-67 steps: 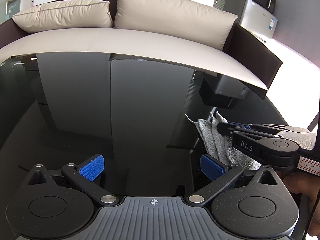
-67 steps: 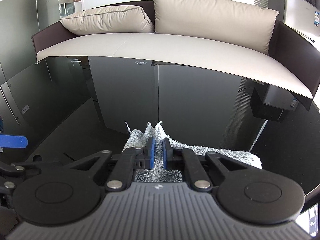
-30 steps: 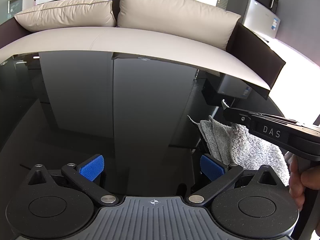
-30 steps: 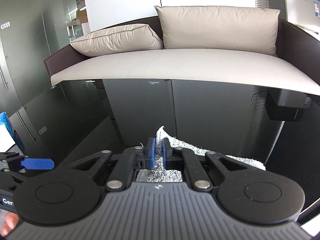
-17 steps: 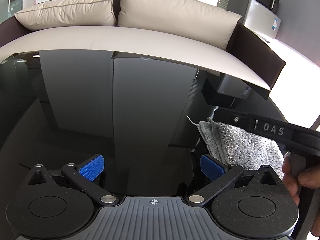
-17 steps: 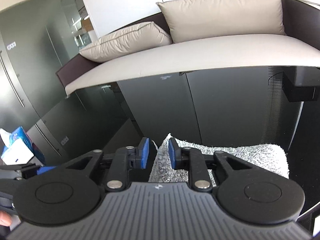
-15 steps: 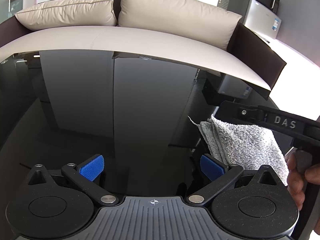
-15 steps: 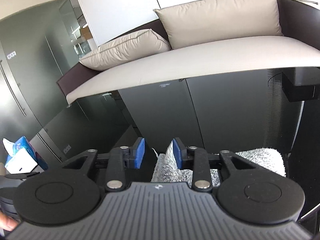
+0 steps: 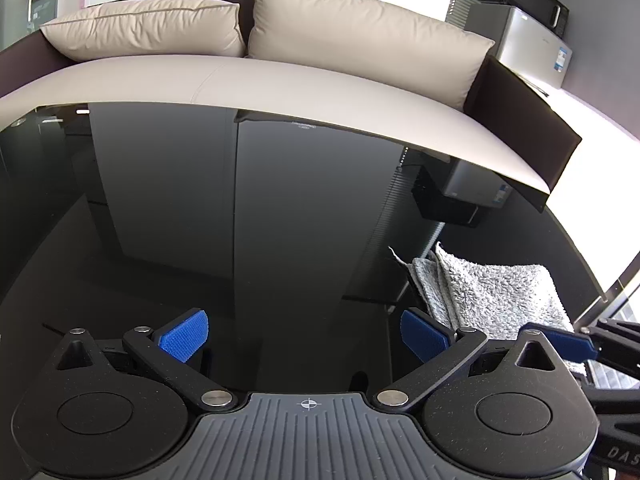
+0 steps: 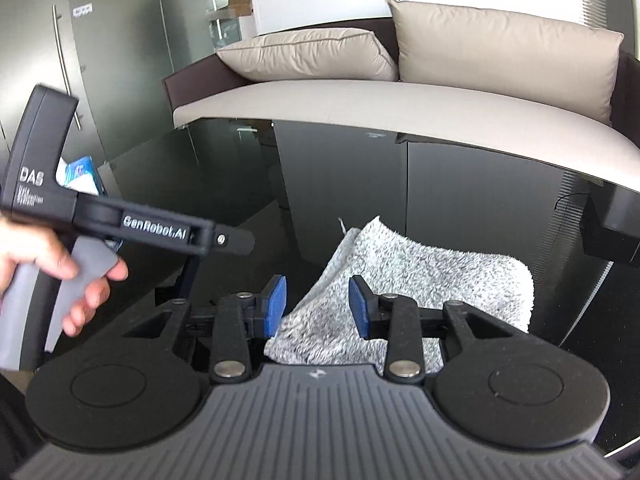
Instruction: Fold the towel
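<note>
The grey fluffy towel (image 10: 420, 276) lies folded on the black glossy table (image 10: 340, 184), just ahead of my right gripper (image 10: 316, 307). The right gripper is open, its blue pads (image 10: 276, 304) apart above the towel's near edge, holding nothing. In the left wrist view the towel (image 9: 488, 296) lies at the right. My left gripper (image 9: 304, 334) is open and empty over bare table, left of the towel. The right gripper's blue fingertip (image 9: 568, 342) shows at the right edge. The left gripper's body (image 10: 156, 232), held by a hand, shows in the right wrist view.
A beige sofa (image 9: 280, 80) with two cushions runs behind the table's far edge. A blue and white tissue pack (image 10: 80, 172) sits at the table's left. A printer and boxes (image 9: 528, 40) stand at the back right.
My right gripper opened and let go of the towel, which now lies flat and folded. The right gripper drew back toward me. The left gripper stayed open and still.
</note>
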`<state>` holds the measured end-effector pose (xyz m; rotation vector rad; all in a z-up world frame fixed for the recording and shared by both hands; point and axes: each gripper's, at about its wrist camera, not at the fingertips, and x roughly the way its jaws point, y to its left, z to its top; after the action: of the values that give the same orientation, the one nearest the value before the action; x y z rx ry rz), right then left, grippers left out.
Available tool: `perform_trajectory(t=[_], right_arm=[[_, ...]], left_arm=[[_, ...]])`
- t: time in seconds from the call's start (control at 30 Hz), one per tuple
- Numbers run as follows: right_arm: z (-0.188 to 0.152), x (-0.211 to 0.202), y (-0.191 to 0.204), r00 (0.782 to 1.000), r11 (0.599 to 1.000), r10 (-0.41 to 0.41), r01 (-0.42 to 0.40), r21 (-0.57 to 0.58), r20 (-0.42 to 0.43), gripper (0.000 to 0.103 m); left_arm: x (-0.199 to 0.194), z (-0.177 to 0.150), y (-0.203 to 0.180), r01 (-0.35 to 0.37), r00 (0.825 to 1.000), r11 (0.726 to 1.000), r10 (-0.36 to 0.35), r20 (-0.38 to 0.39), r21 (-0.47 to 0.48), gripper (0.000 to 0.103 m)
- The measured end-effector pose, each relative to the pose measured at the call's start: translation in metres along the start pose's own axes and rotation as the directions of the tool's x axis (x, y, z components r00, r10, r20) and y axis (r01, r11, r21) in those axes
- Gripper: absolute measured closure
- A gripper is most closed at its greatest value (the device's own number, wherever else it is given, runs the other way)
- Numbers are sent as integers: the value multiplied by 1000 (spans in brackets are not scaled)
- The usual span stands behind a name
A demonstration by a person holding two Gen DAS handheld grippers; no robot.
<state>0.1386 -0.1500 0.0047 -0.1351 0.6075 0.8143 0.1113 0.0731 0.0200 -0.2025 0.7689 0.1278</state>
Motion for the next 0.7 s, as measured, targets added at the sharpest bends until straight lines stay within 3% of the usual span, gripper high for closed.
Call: perform_trajectory(t=[0.23, 0.37, 0.7], right_arm=[[-14, 3, 12, 999, 997, -11, 9, -78, -34, 71], [-11, 3, 13, 999, 995, -17, 13, -103, -31, 88], [-12, 3, 12, 999, 995, 17, -21, -95, -47, 88]], left_arm=[[1, -1, 1, -3, 1000, 1000, 3, -2, 7, 1], [2, -1, 1, -4, 1000, 1000, 4, -6, 12, 1], [1, 0, 0, -1, 1000, 1000, 1, -5, 17, 1]])
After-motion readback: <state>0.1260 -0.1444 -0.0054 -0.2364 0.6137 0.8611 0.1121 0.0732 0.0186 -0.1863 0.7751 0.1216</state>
